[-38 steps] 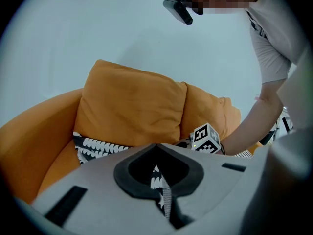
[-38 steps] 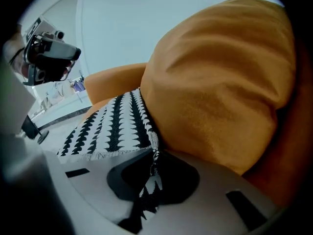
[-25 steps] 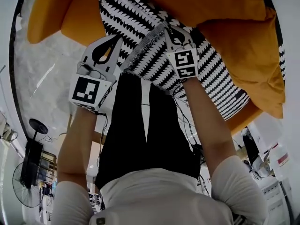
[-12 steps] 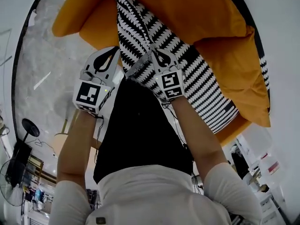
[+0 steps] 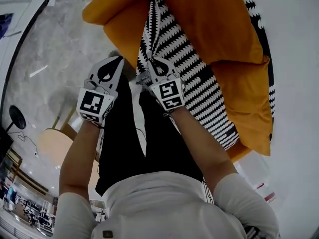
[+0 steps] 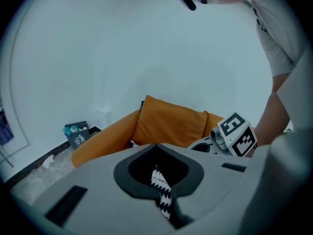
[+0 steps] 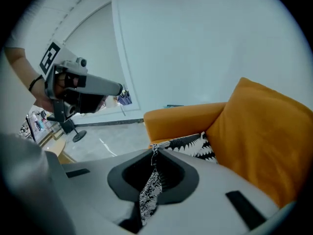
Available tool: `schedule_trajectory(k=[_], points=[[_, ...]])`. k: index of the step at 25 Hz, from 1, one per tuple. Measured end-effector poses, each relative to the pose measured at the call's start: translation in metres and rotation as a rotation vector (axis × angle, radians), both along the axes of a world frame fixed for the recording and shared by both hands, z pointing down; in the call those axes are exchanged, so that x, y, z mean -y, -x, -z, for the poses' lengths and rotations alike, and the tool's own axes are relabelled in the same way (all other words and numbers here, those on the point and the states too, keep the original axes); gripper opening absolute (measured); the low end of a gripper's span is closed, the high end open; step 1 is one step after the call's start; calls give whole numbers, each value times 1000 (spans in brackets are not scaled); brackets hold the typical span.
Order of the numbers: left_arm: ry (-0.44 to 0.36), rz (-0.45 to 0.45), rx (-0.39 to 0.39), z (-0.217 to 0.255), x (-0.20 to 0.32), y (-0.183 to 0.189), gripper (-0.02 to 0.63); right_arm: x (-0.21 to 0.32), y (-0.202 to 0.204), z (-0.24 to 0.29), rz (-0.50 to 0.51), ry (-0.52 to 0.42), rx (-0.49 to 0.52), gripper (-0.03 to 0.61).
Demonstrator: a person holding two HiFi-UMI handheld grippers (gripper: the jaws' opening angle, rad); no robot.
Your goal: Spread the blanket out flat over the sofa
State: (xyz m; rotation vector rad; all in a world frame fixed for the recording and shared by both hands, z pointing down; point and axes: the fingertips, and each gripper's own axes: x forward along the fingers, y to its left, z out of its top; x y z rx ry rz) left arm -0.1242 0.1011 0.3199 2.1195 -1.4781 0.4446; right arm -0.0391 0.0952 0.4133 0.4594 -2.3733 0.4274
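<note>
both grippers' jaws pinch the blanket (image 5: 194, 78) over the sofa (image 5: 239, 98)

Lounge (orange sofa (image 5: 214, 19), marble floor (image 5: 55, 49))

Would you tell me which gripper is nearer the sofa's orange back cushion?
Right. The right gripper is close in front of the back cushion; the left gripper is farther out, toward the floor.
</note>
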Motion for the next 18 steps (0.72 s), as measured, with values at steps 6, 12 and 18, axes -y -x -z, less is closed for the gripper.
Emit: schedule_trajectory(k=[6, 12, 18], points=[[1, 121, -30, -9, -14, 71, 9, -21, 80, -2, 90, 20, 4, 35], [-13, 142, -52, -21, -13, 134, 9, -26, 163, -19, 129, 50, -12, 35], [20, 200, -71, -39, -14, 194, 9, -23, 228, -47, 155, 83, -41, 35]])
